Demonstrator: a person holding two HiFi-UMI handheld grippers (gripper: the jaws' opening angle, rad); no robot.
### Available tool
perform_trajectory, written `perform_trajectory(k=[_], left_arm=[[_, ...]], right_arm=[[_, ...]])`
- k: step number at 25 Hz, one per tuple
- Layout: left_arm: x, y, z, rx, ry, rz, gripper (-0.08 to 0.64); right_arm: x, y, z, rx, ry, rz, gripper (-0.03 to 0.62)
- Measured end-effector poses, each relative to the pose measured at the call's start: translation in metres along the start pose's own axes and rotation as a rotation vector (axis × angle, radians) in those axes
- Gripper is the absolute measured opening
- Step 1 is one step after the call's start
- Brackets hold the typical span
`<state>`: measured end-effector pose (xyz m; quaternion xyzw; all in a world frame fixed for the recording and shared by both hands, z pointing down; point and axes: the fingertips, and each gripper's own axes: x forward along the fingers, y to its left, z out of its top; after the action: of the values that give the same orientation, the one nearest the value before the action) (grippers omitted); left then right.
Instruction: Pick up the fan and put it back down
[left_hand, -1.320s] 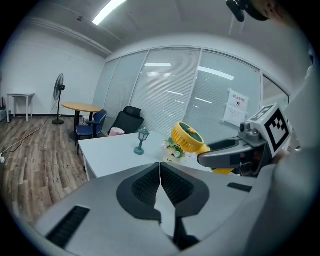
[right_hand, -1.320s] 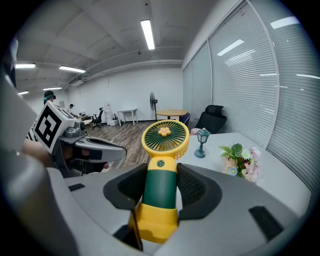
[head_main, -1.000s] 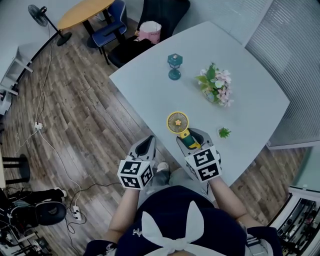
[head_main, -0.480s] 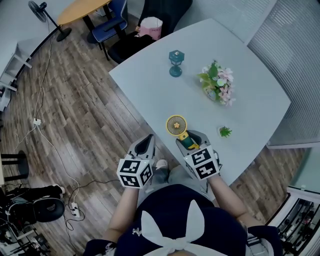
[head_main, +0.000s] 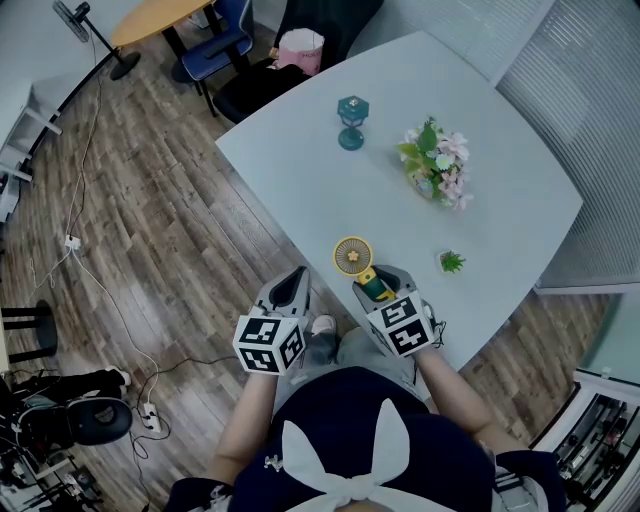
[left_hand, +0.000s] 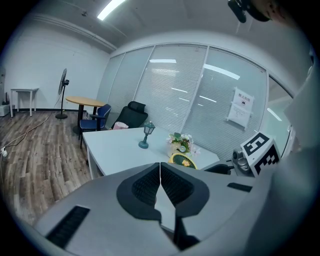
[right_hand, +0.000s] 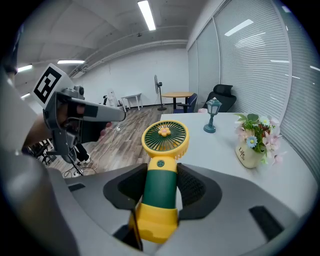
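Note:
A small hand fan (right_hand: 161, 165) with a yellow round head, green handle and yellow base sits between the jaws of my right gripper (right_hand: 162, 187), whose pads press on the green handle. In the head view the fan (head_main: 355, 259) hangs over the near edge of the white table (head_main: 300, 170), held by the right gripper (head_main: 379, 289). My left gripper (head_main: 288, 292) is beside it on the left, off the table's edge. Its jaws (left_hand: 160, 187) meet with nothing between them, and the fan's head (left_hand: 181, 160) shows beyond them.
On the table stand a teal lantern (head_main: 351, 122), a vase of flowers (head_main: 437, 165) and a tiny green plant (head_main: 451, 262). Beyond the far edge are a black chair (head_main: 320, 30), a pink bin (head_main: 304, 50) and a blue chair (head_main: 215, 35). Wooden floor with cables lies left.
The right gripper has sunk with the fan, which now looks smaller and lower over the table's near edge. The left gripper has stayed put.

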<state>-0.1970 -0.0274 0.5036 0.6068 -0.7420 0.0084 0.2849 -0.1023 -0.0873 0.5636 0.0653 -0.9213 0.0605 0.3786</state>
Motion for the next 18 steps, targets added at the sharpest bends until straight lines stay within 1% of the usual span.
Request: perform_trajectory(k=[6,9,18], left_arm=[[0.003,0.000,-0.002,-0.005,0.007,-0.001,0.023],[0.004,0.000,-0.004,-0.008,0.013,-0.002,0.023],[0.006,0.005,-0.008,-0.015,0.022,0.002,0.023]], right_arm=[[0.011,0.004,-0.011,0.006,0.015,0.033,0.190],[0.020,0.004,-0.018,-0.013,0.027,0.038,0.190],[0.041,0.009,-0.041,-0.022,0.082,0.073,0.192]])
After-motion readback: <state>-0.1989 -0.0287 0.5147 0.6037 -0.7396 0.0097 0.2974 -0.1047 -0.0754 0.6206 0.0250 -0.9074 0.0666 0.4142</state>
